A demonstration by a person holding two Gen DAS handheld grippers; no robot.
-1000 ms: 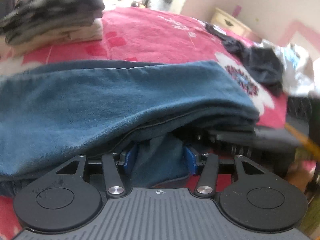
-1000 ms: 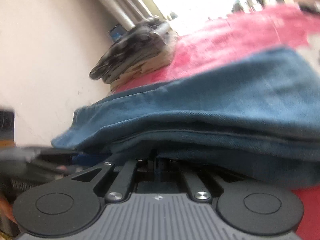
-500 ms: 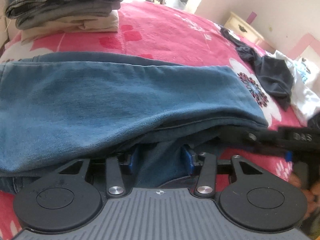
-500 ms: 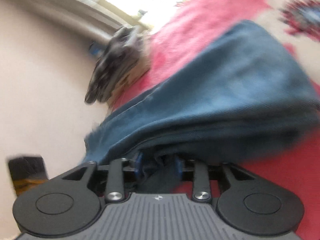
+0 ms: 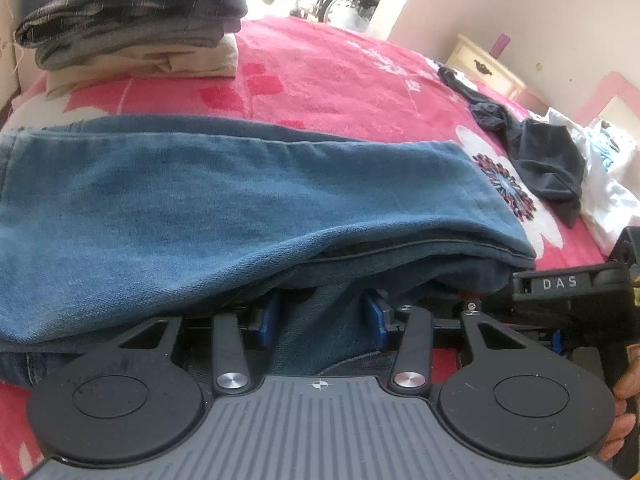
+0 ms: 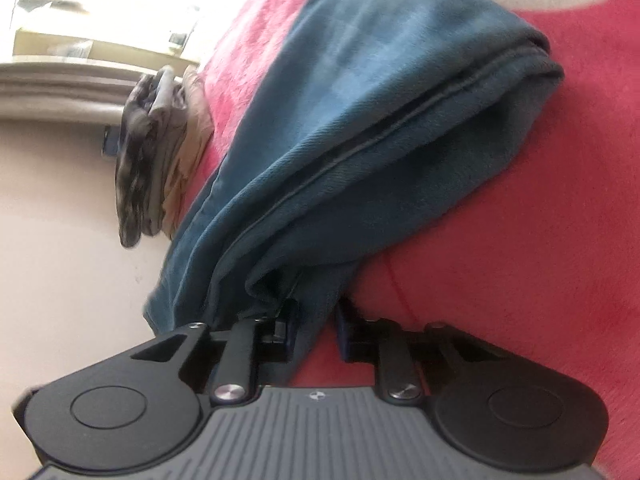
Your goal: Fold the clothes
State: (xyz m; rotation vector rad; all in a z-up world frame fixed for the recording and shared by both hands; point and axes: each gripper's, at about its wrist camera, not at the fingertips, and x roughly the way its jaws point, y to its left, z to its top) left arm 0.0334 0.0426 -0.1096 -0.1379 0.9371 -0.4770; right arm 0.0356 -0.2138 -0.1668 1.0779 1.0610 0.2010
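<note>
Jeans [image 5: 224, 200] are lying folded in layers across the pink bedspread [image 5: 340, 80], with their near edge sitting at both grippers. In the left wrist view, the left gripper [image 5: 322, 318] is clenching a bunch of denim between its blue pads [image 5: 266, 320], and the folded layers are draping over the top of the fingers. In the right wrist view, the right gripper [image 6: 316, 330] is gripping another bunch of the same denim, though its right pad is standing slightly off the cloth, so the hold looks looser there. As for progress, the jeans appear to be already doubled over at least once, judging by the stacked edges at the fold on the right, and one more fold or a move to the pile seems to be what is left for this garment. A stack [image 5: 132, 20] of folded clothes is sitting at the far end of the bed, so part of the job is done. Dark clothes [image 5: 548, 168] and white ones [image 5: 608, 196] are lying crumpled on the right side, still waiting to be folded.
</note>
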